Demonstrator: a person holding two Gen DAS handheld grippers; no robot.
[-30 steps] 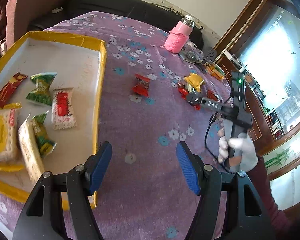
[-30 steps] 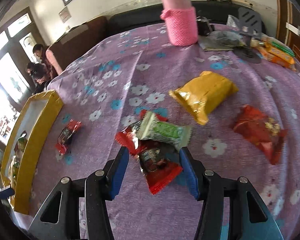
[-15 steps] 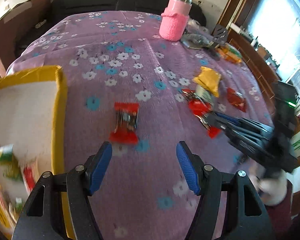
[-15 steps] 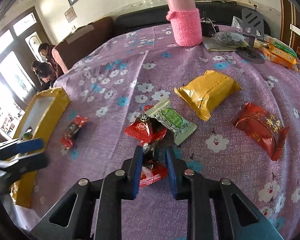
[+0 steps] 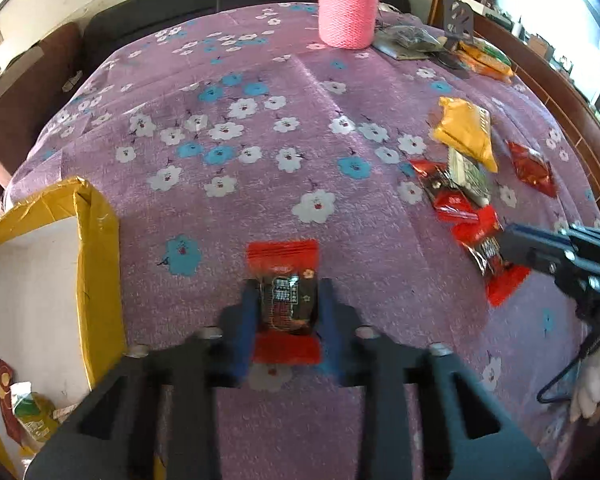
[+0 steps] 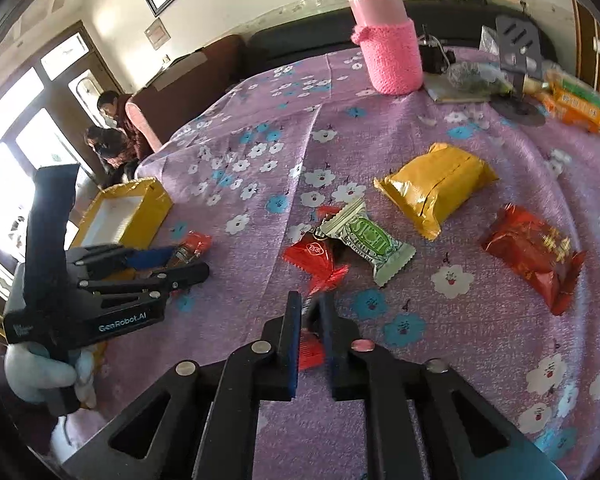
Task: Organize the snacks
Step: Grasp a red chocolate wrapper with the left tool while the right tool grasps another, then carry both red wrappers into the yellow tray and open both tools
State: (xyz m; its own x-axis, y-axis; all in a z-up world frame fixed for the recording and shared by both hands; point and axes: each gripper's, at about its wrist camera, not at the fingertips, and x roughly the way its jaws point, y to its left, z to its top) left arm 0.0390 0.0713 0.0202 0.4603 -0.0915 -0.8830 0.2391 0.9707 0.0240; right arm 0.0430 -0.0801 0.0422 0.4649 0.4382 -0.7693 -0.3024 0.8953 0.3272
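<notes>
Left tongs (image 5: 286, 312) closing w/ pads pressed on a red candy packet (image 5: 283, 280) at lower centre of frame, packet's long axis running straight up-frame along the tongs' line. Yellow box (image 5: 96, 264) at left edge, just beside, on the purple floral worktop (image 5: 260, 120). Right tongs (image 6: 310, 332) closing too, nipping the tail of another red wrapper (image 6: 311, 354) at lower centre, remaining pile lying up-frame & right. Left side judged nearer the box.

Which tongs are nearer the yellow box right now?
Left. The left tongs sit just beside the yellow box, closing on a red candy; the right tongs are farther off, by the snack pile.
</notes>
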